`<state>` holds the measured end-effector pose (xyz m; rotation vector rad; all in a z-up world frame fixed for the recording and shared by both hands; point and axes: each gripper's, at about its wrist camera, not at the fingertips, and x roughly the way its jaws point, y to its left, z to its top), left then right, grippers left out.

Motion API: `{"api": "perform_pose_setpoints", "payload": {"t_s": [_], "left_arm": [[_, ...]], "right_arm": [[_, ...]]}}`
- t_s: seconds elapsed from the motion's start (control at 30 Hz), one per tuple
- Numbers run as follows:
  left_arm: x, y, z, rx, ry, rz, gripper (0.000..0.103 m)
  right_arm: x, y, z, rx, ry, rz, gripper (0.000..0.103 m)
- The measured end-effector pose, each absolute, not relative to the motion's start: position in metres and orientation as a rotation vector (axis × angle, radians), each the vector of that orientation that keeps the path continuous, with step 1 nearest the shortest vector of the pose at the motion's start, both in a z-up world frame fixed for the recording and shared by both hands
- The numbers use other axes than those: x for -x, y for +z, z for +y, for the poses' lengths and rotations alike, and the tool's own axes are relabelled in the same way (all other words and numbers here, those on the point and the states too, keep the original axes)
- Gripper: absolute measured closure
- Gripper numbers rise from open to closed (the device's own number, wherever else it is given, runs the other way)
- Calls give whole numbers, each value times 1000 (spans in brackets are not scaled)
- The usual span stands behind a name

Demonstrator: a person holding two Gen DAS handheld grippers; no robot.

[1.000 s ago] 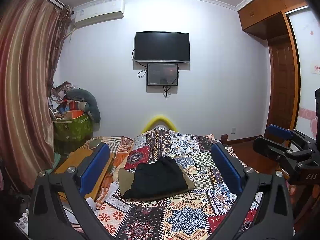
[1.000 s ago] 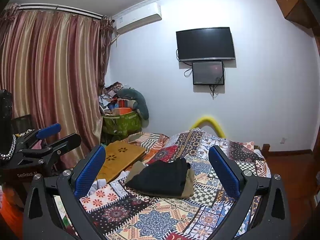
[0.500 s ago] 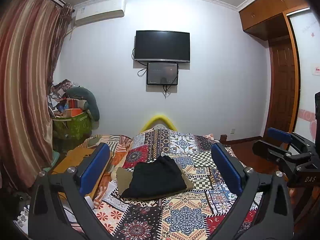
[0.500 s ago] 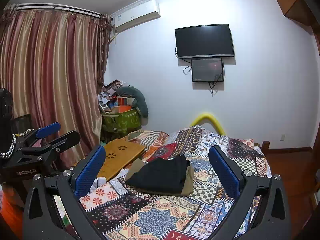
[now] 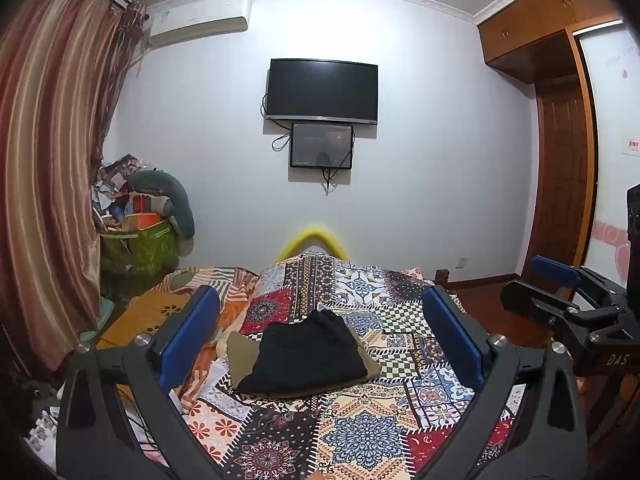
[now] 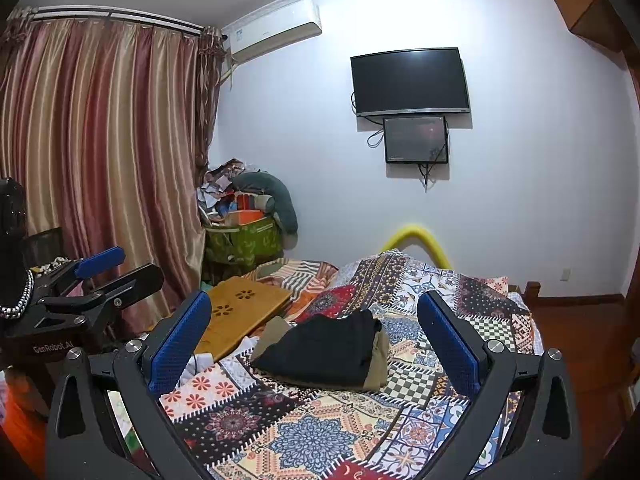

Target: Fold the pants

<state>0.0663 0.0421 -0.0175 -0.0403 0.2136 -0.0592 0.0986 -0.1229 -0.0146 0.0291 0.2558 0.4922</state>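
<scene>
Folded black pants [image 5: 308, 354] [image 6: 324, 350] lie on top of a folded khaki garment [image 5: 240, 356] [image 6: 380, 360] in the middle of a patchwork-covered bed [image 5: 360, 432] [image 6: 304, 436]. My left gripper [image 5: 320, 320] hangs open well above and short of the pile, nothing between its blue pads. My right gripper [image 6: 314, 322] is open too, equally far back and holding nothing. Each gripper shows in the other's view: the right gripper [image 5: 560, 292] at the right edge, the left gripper [image 6: 108, 272] at the left edge.
A wooden lap desk [image 6: 240, 312] lies on the bed's left side. A green bin [image 5: 136, 248] piled with clutter stands in the corner by striped curtains [image 6: 100, 160]. A TV [image 5: 322, 92] hangs on the far wall; a wooden door [image 5: 564, 184] is at right.
Both views have shifted slightly, as if both grippers drew back and tilted a little. The pants pile has not moved and both grippers stay open.
</scene>
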Motion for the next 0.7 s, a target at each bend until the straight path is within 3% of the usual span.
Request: {"api": "perform_pose_setpoints", "payload": {"t_s": [0.7], "left_arm": [[-69, -20, 41, 49, -86, 237, 0]], "right_arm": [[-99, -15, -123, -32, 493, 263, 0]]}}
